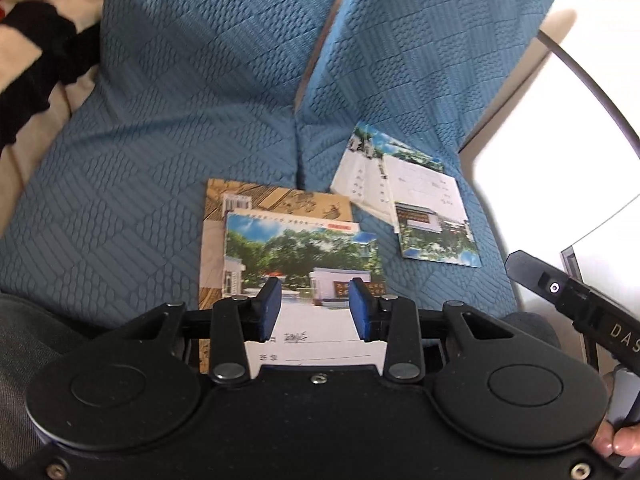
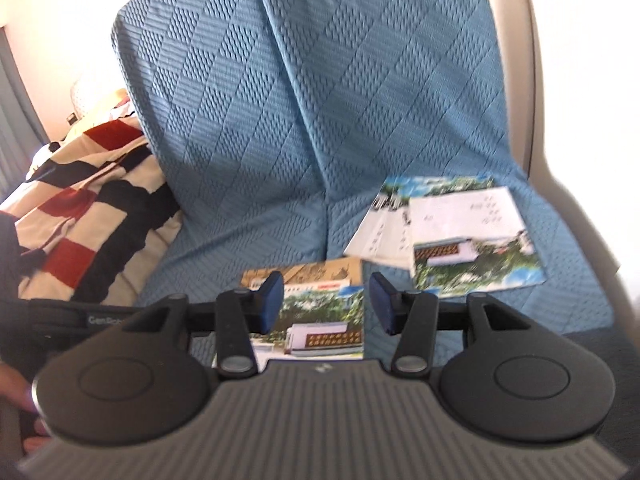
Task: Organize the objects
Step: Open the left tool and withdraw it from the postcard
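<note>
A notebook with a photo cover [image 1: 304, 252] lies on top of a brown-covered book [image 1: 280, 196] on the blue textured sofa cover [image 1: 160, 200]. My left gripper [image 1: 315, 308] hovers above the notebook's near edge, open, its blue pads apart with nothing pinched. In the right wrist view the same notebook [image 2: 324, 320] and brown book [image 2: 316, 272] show below my right gripper [image 2: 326, 304], which is also open and holds nothing. A second loose pile of similar notebooks [image 1: 424, 208] [image 2: 452, 236] lies fanned out further right on the seat.
A striped red, black and cream blanket [image 2: 88, 208] lies left of the seat. The pale armrest [image 2: 560, 184] borders the right side. A black side piece of the right-hand tool [image 1: 568, 300] shows at the right edge. A person's fingertip [image 1: 616, 444] shows at the corner.
</note>
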Action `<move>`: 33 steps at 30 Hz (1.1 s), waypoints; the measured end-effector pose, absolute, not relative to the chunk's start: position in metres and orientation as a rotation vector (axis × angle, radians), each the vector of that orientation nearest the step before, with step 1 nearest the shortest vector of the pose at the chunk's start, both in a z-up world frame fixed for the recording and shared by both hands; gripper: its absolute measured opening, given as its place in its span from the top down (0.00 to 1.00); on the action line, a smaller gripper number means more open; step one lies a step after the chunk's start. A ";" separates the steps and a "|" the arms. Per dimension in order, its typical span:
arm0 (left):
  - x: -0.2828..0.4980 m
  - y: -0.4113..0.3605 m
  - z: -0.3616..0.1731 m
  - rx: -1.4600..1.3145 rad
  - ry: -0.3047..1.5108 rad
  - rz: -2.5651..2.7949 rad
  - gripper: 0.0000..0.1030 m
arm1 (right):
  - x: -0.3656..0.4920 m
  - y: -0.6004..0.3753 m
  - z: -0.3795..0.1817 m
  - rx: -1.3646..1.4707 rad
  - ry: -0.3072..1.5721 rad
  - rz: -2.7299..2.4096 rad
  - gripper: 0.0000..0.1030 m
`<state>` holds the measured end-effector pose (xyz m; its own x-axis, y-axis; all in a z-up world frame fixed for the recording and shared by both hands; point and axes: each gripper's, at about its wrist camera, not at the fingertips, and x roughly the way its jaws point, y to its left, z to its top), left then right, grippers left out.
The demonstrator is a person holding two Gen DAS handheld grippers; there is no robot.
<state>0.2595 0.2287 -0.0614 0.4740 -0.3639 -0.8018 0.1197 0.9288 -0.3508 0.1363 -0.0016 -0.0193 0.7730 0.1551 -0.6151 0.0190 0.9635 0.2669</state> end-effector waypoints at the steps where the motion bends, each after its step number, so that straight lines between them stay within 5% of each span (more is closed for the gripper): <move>1: 0.257 0.226 -0.059 -0.262 1.031 -0.305 0.67 | 0.133 -0.003 -0.017 0.261 0.679 0.069 0.51; 33: 0.234 0.133 -0.031 -0.204 0.972 -0.476 0.68 | 0.097 -0.060 0.005 0.225 0.626 -0.066 0.50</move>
<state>0.2338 0.1326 -0.0311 0.4712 -0.4754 -0.7430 0.2963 0.8787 -0.3743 0.0971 -0.0597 0.0047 0.8091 0.0070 -0.5877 0.1288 0.9735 0.1890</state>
